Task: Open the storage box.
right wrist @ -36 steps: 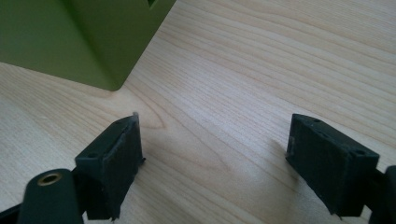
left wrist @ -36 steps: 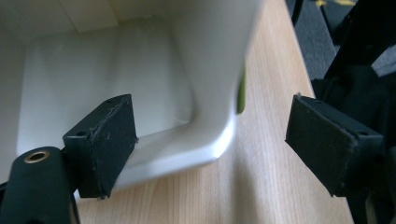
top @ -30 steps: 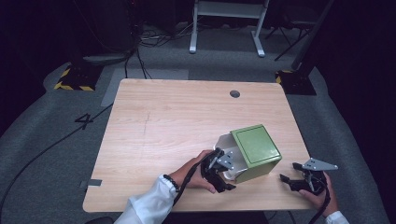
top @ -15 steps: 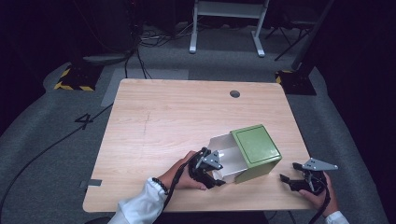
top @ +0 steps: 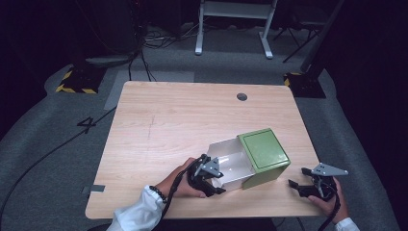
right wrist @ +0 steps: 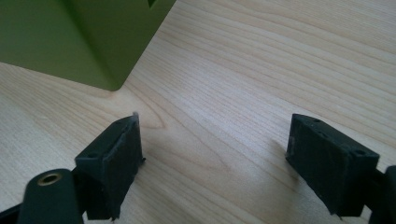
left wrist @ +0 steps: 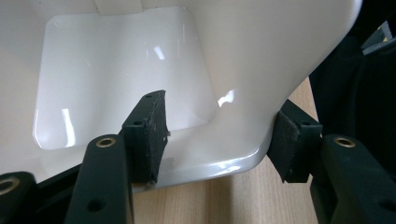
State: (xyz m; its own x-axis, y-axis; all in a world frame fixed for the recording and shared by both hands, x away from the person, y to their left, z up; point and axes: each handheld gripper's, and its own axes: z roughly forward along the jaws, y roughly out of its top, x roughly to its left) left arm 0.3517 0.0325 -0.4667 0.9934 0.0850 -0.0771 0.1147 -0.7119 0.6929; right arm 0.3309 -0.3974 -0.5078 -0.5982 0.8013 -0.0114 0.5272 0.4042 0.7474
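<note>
A green box casing lies on the wooden table near its front right. A glossy white drawer sticks out of its left side. My left gripper holds the drawer's near corner. In the left gripper view, one pad is inside the drawer and the other is outside its wall, so the left gripper is shut on it. My right gripper rests open on the table right of the casing. In the right gripper view, the right gripper has bare wood between its pads, and the green casing is ahead to the left.
A round cable hole sits near the table's far edge. Beyond the table, a white stand and cables are on the grey floor, with a yellow-black striped block at the left. The table's front edge is close to both hands.
The white drawer has slid farther out of the green casing, drawn left and toward the person by my left gripper. The right gripper has stayed put.
</note>
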